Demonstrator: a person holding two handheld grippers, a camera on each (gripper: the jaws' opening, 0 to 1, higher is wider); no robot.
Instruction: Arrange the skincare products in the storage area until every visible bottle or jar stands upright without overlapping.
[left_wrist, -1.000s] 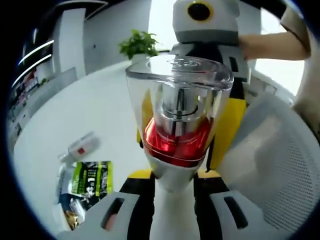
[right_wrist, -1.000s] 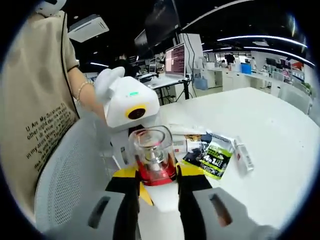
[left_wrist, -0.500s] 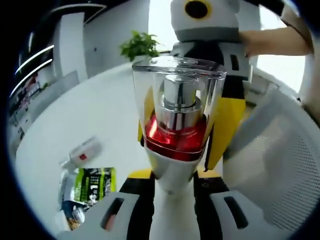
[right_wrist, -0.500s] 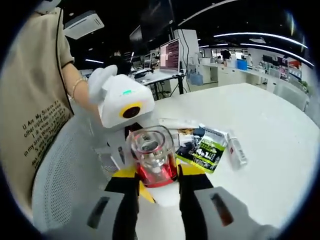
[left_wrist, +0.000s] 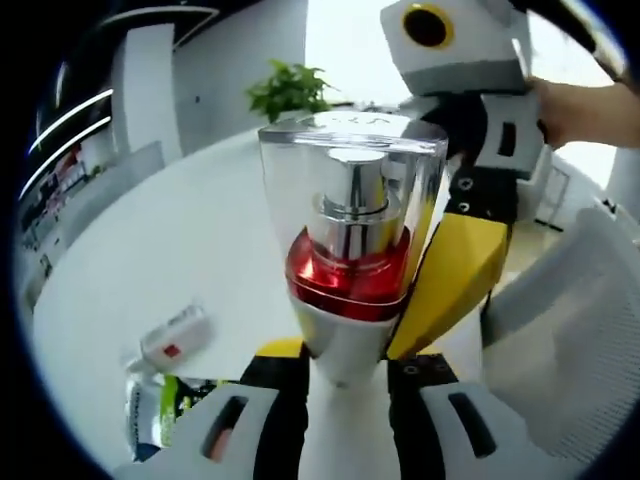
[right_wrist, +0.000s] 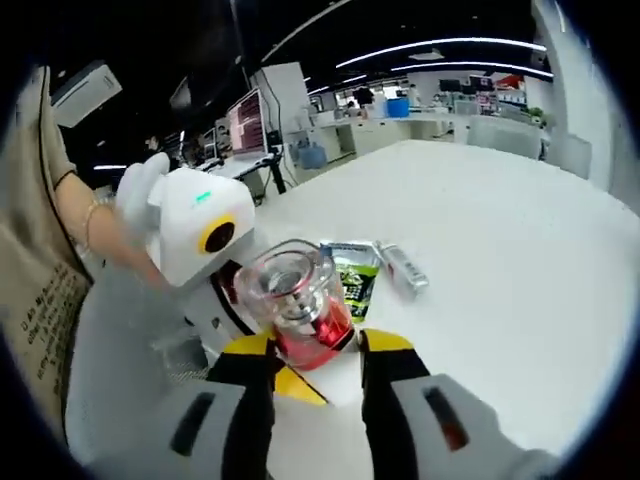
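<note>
The white table (right_wrist: 520, 250) is seen spread wide in both views, and a white mesh chair (left_wrist: 580, 330) is seen at its edge. The pump bottle (left_wrist: 350, 250) — clear cap on top, red band in the middle, white body below — is held up above the table, and it is gripped by both tools at once: the left gripper (left_wrist: 345, 375) is clamped on its white body, and the right gripper (right_wrist: 315, 355) is closed on it from the other side. Compared with half a second ago, the right gripper has been swung round, so in the left gripper view its yellow jaw now slants across the bottle, and in the right gripper view the bottle is leaned over more. This is judged to be a turning or passing of the bottle, so it is not yet stood up. A green packet (right_wrist: 355, 275) and a small tube (right_wrist: 402, 268) are seen lying flat, just beside each other — the tube is yet to be set upright.
</note>
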